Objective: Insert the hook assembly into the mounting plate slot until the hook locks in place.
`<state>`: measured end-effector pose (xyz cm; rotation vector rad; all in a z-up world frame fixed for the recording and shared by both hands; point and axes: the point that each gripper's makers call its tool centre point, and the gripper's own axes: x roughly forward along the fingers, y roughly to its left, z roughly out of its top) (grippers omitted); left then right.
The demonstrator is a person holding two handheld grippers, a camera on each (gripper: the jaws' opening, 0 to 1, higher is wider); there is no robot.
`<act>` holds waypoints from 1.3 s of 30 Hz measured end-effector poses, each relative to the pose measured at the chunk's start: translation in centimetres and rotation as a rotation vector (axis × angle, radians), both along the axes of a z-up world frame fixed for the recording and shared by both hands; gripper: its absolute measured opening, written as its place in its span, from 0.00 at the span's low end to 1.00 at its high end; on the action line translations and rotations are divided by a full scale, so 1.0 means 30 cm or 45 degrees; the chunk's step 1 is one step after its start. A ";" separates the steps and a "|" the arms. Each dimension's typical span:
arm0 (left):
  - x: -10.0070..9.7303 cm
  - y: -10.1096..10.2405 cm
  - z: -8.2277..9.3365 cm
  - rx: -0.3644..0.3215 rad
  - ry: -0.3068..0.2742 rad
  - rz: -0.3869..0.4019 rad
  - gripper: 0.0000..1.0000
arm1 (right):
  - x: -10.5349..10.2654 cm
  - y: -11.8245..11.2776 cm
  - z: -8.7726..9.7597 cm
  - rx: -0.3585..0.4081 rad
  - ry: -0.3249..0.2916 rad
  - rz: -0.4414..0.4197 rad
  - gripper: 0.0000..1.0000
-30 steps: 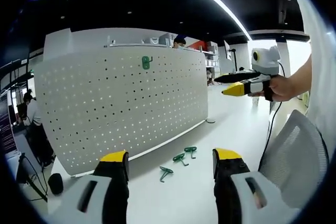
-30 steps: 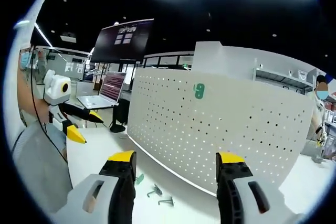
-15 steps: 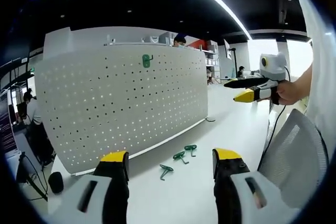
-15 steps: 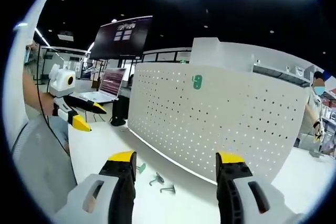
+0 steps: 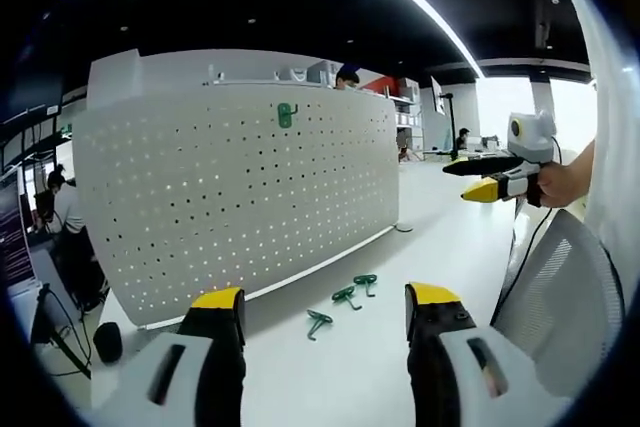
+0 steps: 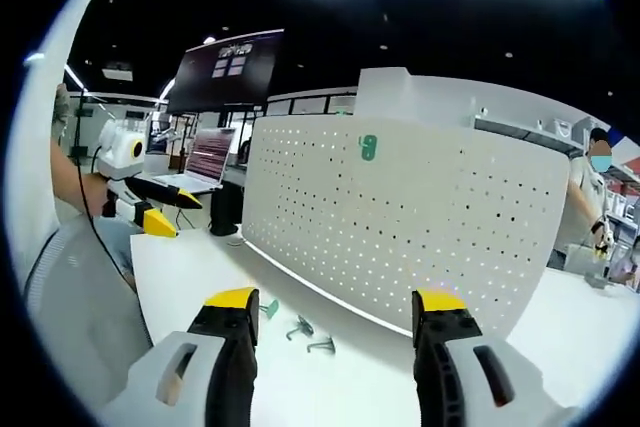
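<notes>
Both tools, left [image 5: 325, 312] and right [image 6: 338, 315], gape empty above the white surface [image 5: 440, 247]; three green hooks [image 5: 343, 298] lie before the pegboard [image 5: 240, 187].

Mounted hook [image 5: 287, 115] too small for seating detail; pegboard [image 5: 240, 197] base partly behind fingers [image 5: 222, 309]

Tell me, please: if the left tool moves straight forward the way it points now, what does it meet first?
Probably the white pegboard standing upright on the table. The left tool is open and empty, and the loose green hooks lie lower, near its line; depth is unclear.
</notes>
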<state>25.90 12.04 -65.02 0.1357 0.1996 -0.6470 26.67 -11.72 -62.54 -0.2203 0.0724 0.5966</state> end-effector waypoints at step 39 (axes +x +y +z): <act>0.013 -0.006 -0.011 0.059 0.011 -0.044 0.65 | -0.011 0.007 -0.044 -0.020 0.047 0.007 0.58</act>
